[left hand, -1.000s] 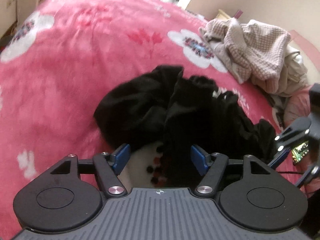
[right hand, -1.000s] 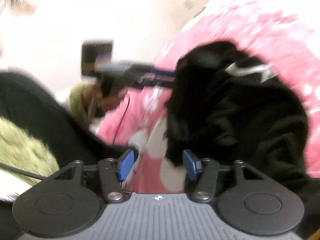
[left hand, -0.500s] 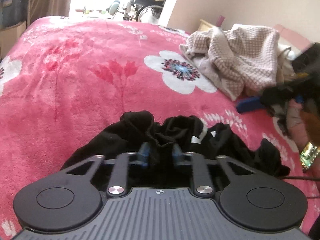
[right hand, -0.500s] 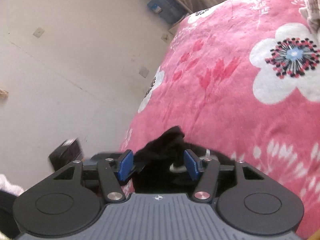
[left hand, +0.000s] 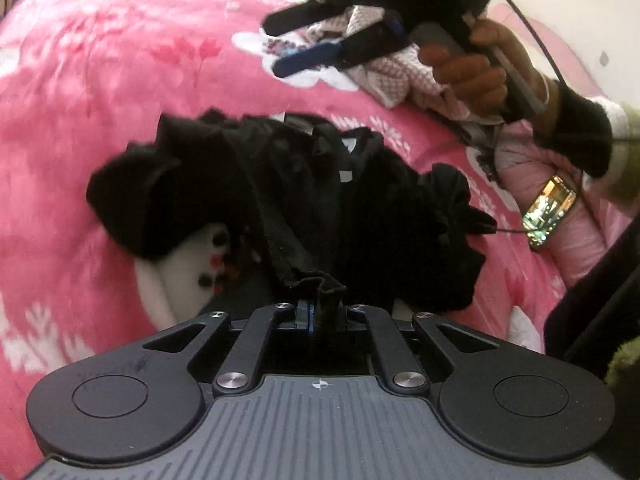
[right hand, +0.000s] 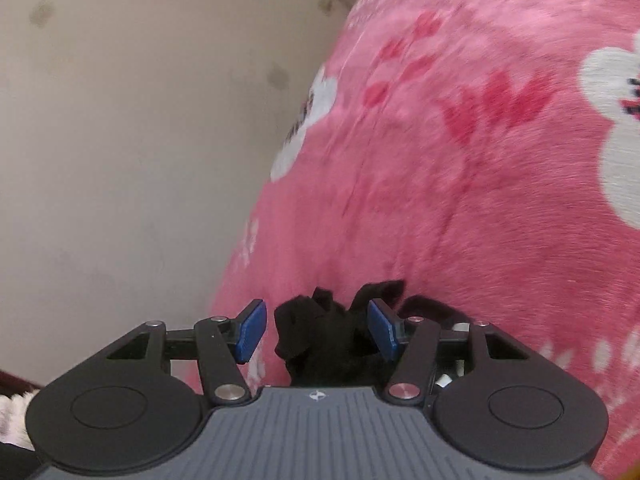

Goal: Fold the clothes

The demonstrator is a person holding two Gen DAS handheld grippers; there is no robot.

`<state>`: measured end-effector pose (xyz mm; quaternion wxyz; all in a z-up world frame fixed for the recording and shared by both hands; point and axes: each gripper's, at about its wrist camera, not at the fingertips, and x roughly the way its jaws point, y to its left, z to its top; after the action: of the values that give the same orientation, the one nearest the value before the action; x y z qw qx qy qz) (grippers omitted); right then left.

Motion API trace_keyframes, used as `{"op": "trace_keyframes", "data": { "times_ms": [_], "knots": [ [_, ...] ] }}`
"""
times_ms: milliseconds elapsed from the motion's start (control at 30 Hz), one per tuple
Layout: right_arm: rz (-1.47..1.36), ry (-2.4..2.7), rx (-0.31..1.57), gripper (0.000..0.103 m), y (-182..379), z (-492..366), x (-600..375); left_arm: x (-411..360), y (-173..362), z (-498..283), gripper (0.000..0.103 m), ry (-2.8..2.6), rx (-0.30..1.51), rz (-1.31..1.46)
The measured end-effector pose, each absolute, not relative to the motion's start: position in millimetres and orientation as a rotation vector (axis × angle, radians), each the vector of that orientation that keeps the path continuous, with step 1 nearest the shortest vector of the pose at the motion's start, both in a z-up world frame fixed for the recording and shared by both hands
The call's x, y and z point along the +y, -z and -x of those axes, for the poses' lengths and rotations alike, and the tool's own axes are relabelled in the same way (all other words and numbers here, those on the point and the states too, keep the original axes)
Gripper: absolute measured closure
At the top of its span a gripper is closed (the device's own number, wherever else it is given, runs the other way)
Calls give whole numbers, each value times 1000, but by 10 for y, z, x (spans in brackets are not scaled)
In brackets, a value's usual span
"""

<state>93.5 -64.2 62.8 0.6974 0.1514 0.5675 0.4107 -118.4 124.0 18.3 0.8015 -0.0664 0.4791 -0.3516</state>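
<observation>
A crumpled black garment [left hand: 304, 200] lies on the pink flowered blanket [left hand: 80, 92]. My left gripper [left hand: 320, 314] is shut on a bunched edge of it at the near side, and the cloth runs taut from the pads. In the left wrist view, a hand holds my right gripper [left hand: 288, 40] above the garment's far side with its fingers apart. In the right wrist view, a tuft of the black garment [right hand: 320, 336] sits between the blue pads [right hand: 252, 330] of the right gripper [right hand: 316, 330]. There is a gap at the left pad, so the gripper is open.
A heap of beige checked clothes [left hand: 396, 76] lies behind the right gripper. A lit phone [left hand: 550, 212] rests on pink fabric at the right. The bed's left edge meets a pale wall [right hand: 140, 140]. A dark sleeve [left hand: 584, 136] covers the wrist.
My left gripper shut on the black garment's edge and drew it nearer. The right gripper swung over the garment from the right to its far side, still open.
</observation>
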Motion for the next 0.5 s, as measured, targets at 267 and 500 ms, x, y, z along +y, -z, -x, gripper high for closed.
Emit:
{"op": "trace_keyframes", "data": {
  "times_ms": [267,500],
  "knots": [
    [-162,-882,1352,46,-240,-847,19,1212,-123,1243,99,786,1019,161],
    [-120,-878,1278,84,-261,-558,13,1235,-93,1273,99,781,1016,163]
  ]
}}
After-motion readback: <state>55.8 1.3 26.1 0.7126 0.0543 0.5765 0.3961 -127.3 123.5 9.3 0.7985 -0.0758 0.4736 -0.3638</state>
